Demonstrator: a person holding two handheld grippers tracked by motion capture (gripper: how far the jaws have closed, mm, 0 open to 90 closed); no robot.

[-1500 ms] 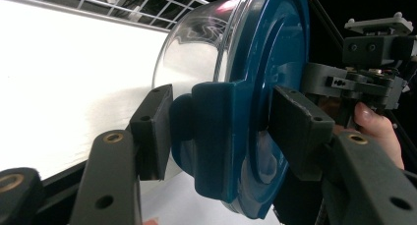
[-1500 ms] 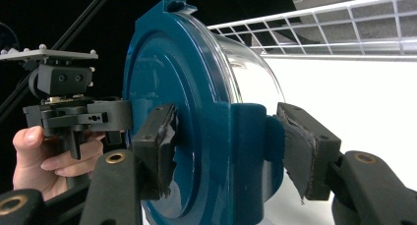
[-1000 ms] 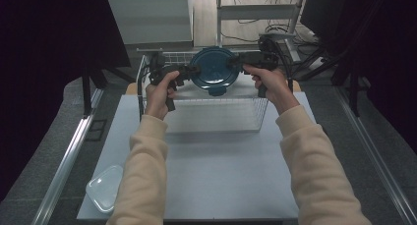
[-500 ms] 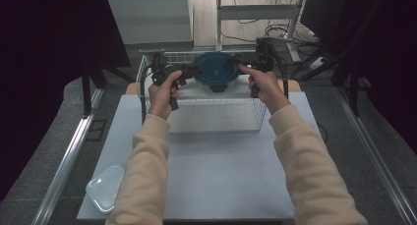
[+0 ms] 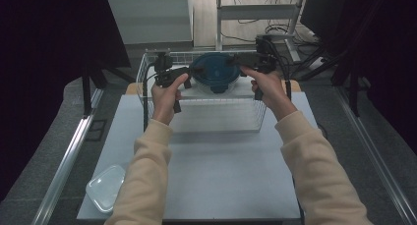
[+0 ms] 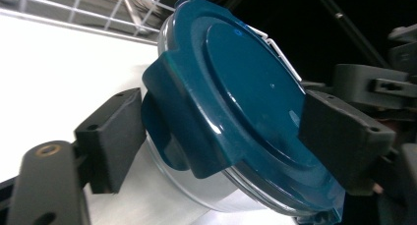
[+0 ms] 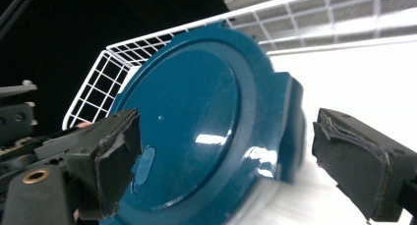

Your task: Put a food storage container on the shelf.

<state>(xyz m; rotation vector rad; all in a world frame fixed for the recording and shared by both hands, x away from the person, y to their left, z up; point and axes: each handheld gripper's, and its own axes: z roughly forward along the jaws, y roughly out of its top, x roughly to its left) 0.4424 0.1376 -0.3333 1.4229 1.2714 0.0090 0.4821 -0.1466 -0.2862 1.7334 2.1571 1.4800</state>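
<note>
Over the wire basket (image 5: 147, 87), both hand-held grippers (image 5: 189, 80) (image 5: 235, 68) flank the blue-lidded container (image 5: 215, 72), jaws just opened.

hidden: clear tub under round teal lid (image 6: 246, 102) — contents unseen | cut off: clear plastic lid (image 5: 105, 187) — lower corner | blurred: teal lid's lower edge, right gripper view

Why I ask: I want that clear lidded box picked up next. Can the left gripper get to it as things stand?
Probably yes: the left gripper stands open at the teal-lidded container, and bare table lies toward the clear lidded box.
</note>
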